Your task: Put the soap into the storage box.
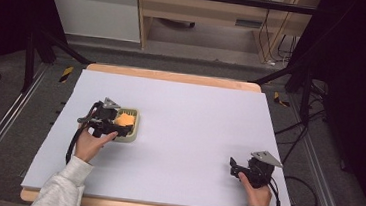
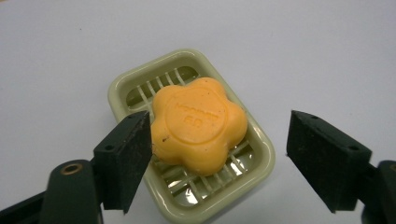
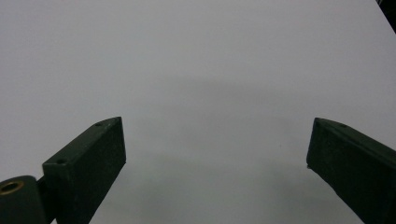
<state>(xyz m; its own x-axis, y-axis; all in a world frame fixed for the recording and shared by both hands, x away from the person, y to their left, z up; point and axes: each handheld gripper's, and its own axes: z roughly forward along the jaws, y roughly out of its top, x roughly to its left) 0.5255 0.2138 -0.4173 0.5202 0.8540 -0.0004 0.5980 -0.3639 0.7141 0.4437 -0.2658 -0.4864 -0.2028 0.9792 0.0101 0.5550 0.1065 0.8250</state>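
Observation:
An orange flower-shaped soap lies in a pale green slatted soap dish on the white table. In the high view the soap and dish sit left of centre. My left gripper hovers over them, open, its jaws spread to either side of the soap; the left jaw is close to the soap's edge. A hand holds that left gripper from the near side. My right gripper rests near the front right of the table, open, with bare table between its jaws.
A white sheet covers the wooden table. Metal frame legs and cables stand on the floor to both sides. Wooden furniture sits behind the table.

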